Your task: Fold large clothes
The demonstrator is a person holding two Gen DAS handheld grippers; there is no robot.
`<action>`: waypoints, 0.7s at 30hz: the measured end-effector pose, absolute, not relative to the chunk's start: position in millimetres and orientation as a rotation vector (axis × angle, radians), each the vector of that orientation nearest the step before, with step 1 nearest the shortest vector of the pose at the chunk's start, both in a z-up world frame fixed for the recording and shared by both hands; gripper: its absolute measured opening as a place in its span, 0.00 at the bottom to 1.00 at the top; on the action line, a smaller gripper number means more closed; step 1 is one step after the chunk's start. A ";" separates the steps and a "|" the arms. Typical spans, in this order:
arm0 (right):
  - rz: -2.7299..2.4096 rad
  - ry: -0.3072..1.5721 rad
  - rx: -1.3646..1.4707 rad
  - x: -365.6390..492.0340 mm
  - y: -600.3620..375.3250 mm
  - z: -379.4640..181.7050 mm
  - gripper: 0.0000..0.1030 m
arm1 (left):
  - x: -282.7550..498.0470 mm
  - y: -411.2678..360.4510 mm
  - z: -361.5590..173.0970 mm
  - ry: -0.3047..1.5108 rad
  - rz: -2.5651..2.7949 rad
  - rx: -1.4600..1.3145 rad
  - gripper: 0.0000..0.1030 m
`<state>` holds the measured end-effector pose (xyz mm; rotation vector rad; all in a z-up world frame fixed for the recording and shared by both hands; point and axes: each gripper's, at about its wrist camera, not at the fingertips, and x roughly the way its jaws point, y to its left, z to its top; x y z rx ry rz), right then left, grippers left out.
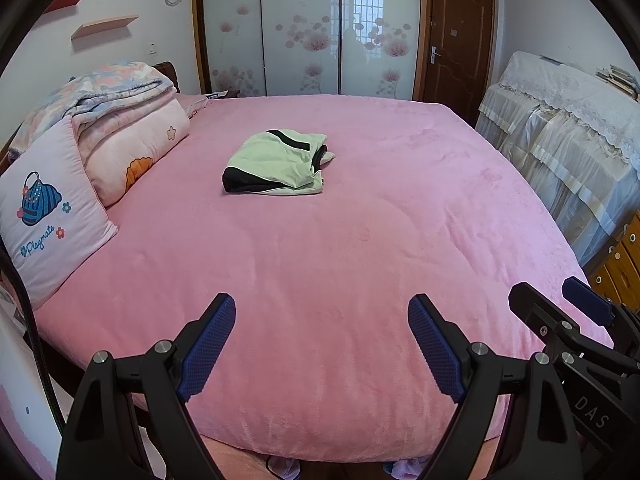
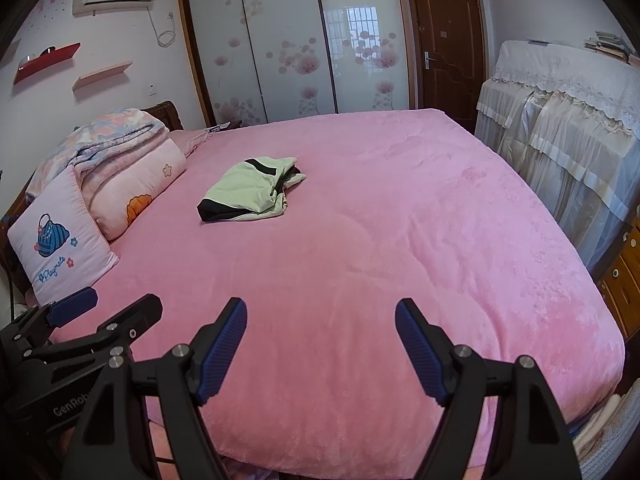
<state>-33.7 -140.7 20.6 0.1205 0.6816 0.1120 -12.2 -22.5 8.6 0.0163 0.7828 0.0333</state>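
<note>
Green-and-black garment [image 1: 276, 163] lies folded mid-bed, toward the far edge.
Left gripper [image 1: 322, 344] and right gripper [image 2: 320, 348] hover over the pink bed's [image 1: 360, 280] near edge, jaws spread wide, empty, well apart from the garment.

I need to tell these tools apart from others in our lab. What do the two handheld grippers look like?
Both look alike: the left gripper and right gripper have matte black angular linkage arms joined by round silver pins, ending in two fingers faced with blue ribbed pads. White lettering marks the bodies: "DAS" on the right one, "GenRob" on the left. A black cable runs beside the left one. No hands or sleeves show.
</note>
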 end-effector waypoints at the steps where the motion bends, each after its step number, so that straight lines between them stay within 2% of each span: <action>1: 0.111 0.680 0.118 -34.3 -140.3 20.6 0.75 | -12.7 -21.6 8.8 0.782 0.034 0.017 0.85; 21: 0.111 0.672 0.119 -37.4 -138.5 18.9 0.75 | -15.9 -21.5 7.0 0.791 0.036 0.019 0.81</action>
